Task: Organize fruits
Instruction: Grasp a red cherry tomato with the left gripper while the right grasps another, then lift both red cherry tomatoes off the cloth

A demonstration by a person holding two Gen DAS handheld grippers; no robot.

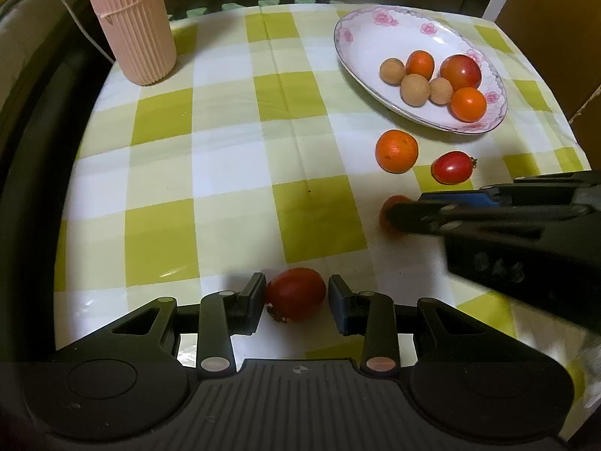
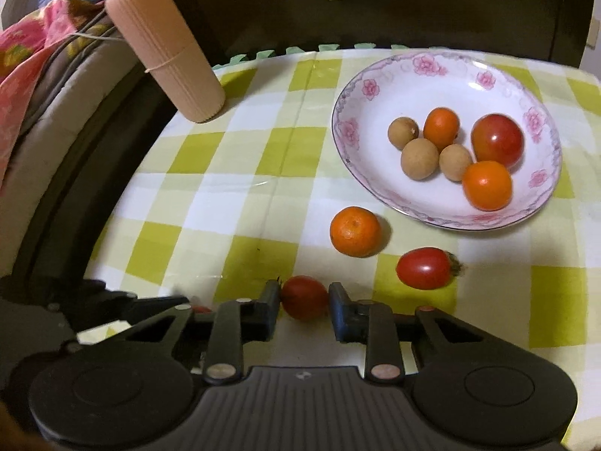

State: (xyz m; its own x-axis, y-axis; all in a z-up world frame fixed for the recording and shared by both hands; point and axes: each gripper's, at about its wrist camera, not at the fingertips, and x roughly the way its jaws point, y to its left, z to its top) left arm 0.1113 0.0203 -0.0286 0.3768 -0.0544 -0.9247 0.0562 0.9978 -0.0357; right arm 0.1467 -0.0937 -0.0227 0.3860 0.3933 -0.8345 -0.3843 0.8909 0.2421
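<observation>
My left gripper [image 1: 296, 295] is shut on a red cherry tomato [image 1: 295, 293] low over the checked cloth, with a pad against each end. My right gripper [image 2: 304, 298] is shut on a smaller red tomato [image 2: 304, 297]; in the left wrist view it comes in from the right [image 1: 394, 218] with that tomato [image 1: 390, 203] at its tips. A small orange [image 2: 355, 231] and another cherry tomato [image 2: 424, 267] lie loose on the cloth. Beyond them stands a flowered white plate [image 2: 338, 127] with oranges, brown longans and a large tomato in it.
A pink ribbed cylinder [image 1: 131, 22] stands at the far left corner of the table. The yellow-green checked cloth [image 1: 225, 150] ends at dark furniture behind and a padded edge on the left. My left gripper's black frame [image 2: 112, 302] sits close to the left of my right gripper.
</observation>
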